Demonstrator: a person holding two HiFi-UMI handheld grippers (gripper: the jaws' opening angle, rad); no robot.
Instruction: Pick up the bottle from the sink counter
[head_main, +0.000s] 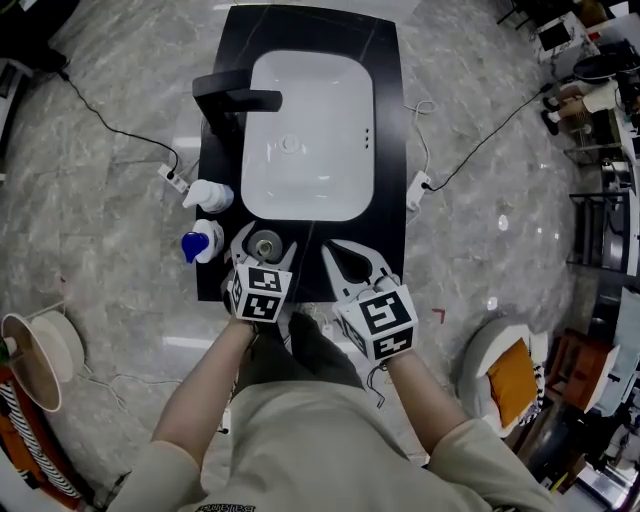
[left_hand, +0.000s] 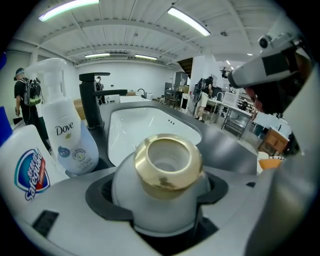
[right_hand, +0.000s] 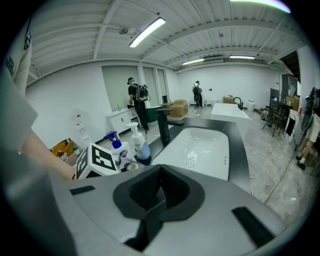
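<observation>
Dispensers stand at the left edge of the black sink counter (head_main: 385, 60): a white Dove dispenser (head_main: 208, 195), and just in front of it a blue-topped dispenser (head_main: 203, 242). Next to them, on the counter's front left corner, the bottle (left_hand: 167, 167) stands upright, a small pale one with a rounded body and a gold cap. The left gripper (head_main: 269, 234) reaches down over it with its jaws spread wide to either side of the body. The bottle fills the recess between the pads, yet a dark slit shows along one side, so it is flanked closely, not clamped. Behind it rises the black faucet (head_main: 235, 100), its spout over the white basin (head_main: 310, 130). Further right, the right gripper (head_main: 335, 250) hangs over the counter's front edge, jaws closed together with nothing between them.
</observation>
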